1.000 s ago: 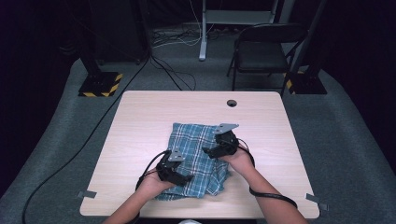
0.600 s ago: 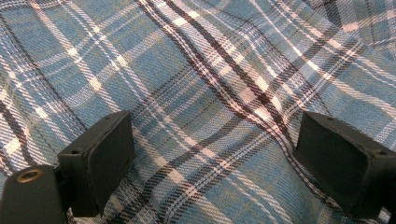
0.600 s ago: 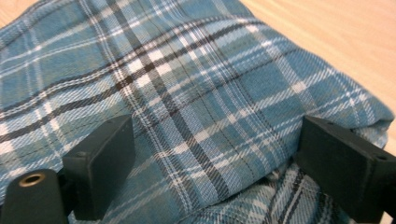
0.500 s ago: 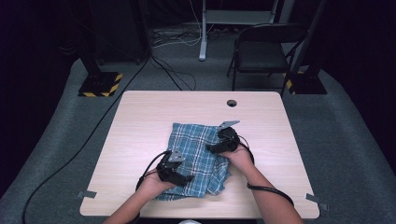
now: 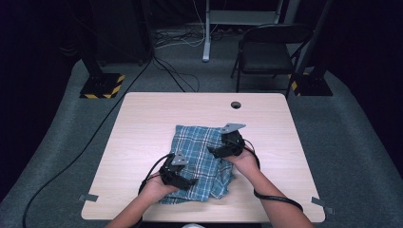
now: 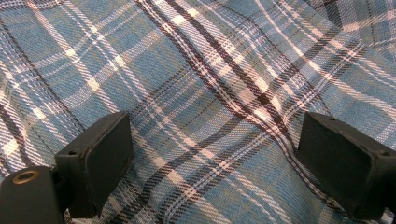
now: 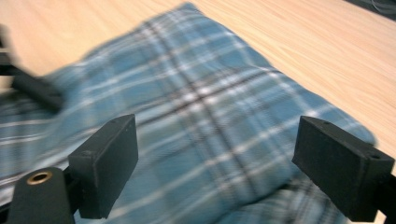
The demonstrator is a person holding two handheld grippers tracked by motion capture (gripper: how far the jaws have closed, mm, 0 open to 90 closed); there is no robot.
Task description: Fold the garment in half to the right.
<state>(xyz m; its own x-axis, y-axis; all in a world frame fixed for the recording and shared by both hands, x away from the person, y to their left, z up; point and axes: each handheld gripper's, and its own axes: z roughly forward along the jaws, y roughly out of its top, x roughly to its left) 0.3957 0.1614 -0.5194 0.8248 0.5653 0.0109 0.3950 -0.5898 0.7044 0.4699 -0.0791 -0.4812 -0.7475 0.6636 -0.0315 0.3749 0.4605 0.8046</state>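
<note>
Blue-and-white plaid cotton cloth [image 5: 202,159] is lying folded on the light wooden table [image 5: 142,123], at centre toward the near edge. Left gripper [image 5: 187,182] is sitting over the cloth's near-left part, jaws standing wide apart, nothing pinched between them. Right gripper [image 5: 215,151] is hovering over the cloth's right part, jaws also spread wide, holding nothing; the view along it is blurring.

Folded cotton cloth [image 5: 199,152]: blue-teal plaid with white and dark stripes. Rectangular wooden table [image 5: 147,123]: pale beige. Two handheld grippers, left [image 5: 183,180] and right [image 5: 215,151]: black.
</note>
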